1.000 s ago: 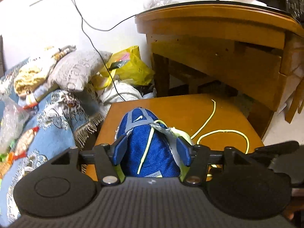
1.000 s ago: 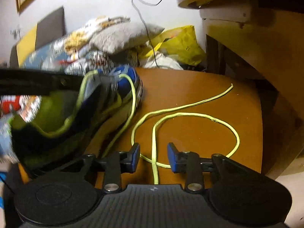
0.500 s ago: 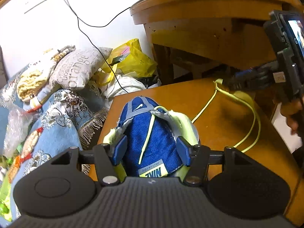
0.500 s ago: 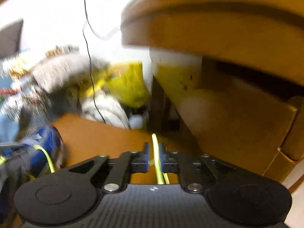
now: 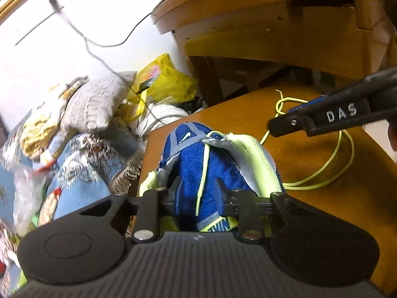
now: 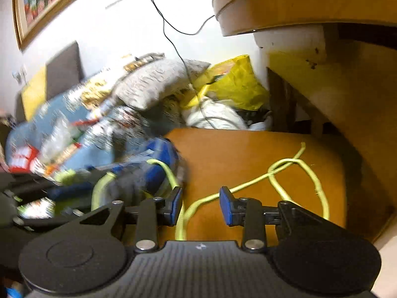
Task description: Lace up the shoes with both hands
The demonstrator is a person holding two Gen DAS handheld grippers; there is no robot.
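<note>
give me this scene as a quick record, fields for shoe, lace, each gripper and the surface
shoe: blue shoe with lime lining, on the wooden table, toe pointing away from the left camera
lace: lime lace mostly loose, crossing itself in a loop on the table right of the shoe; one strand runs up the tongue
left gripper: left gripper astride the shoe's tongue, fingers at its sides
right gripper: right gripper open, lace passing between its fingers, not clamped
surface: wooden table, low, beside a taller wooden cabinet
image quality: right view blurred around the shoe

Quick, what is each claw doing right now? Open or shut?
Left claw: shut on the tongue of the blue shoe.
Right claw: open, holding nothing; the yellow lace lies loose between its fingers.
</note>
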